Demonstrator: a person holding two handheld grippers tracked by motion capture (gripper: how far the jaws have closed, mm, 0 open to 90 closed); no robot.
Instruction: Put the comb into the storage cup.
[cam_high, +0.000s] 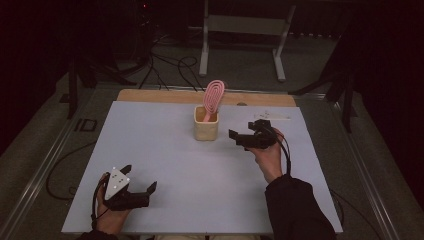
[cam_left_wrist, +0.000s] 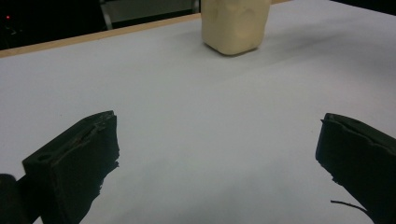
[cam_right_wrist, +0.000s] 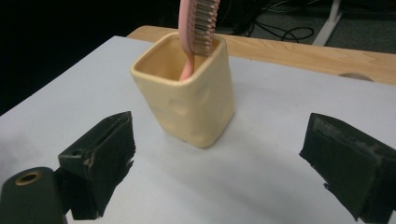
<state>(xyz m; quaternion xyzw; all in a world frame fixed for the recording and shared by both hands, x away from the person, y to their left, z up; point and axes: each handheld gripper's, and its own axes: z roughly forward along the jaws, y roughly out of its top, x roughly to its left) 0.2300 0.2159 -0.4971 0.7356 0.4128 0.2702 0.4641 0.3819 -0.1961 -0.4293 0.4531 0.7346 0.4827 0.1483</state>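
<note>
High view: cream cup (cam_high: 206, 129) stands upright on the white surface (cam_high: 165, 150), w/ pink hairbrush (cam_high: 212, 97) handle-down inside it, head sticking up above the rim. Right gripper (cam_high: 246, 138) sits just right of the cup, apart from it, fingers spread, nothing held. Left gripper (cam_high: 139, 180) is well apart from the cup, nearer the person, fingers spread too.

Left gripper view: cup (cam_left_wrist: 236, 24) far ahead, fingers (cam_left_wrist: 74, 163) wide apart, bare surface btw them.

Right gripper view: cup (cam_right_wrist: 189, 95) close ahead btw the spread fingers (cam_right_wrist: 100, 158), not touching; hairbrush (cam_right_wrist: 198, 25) leans on the cup's far rim.
</note>
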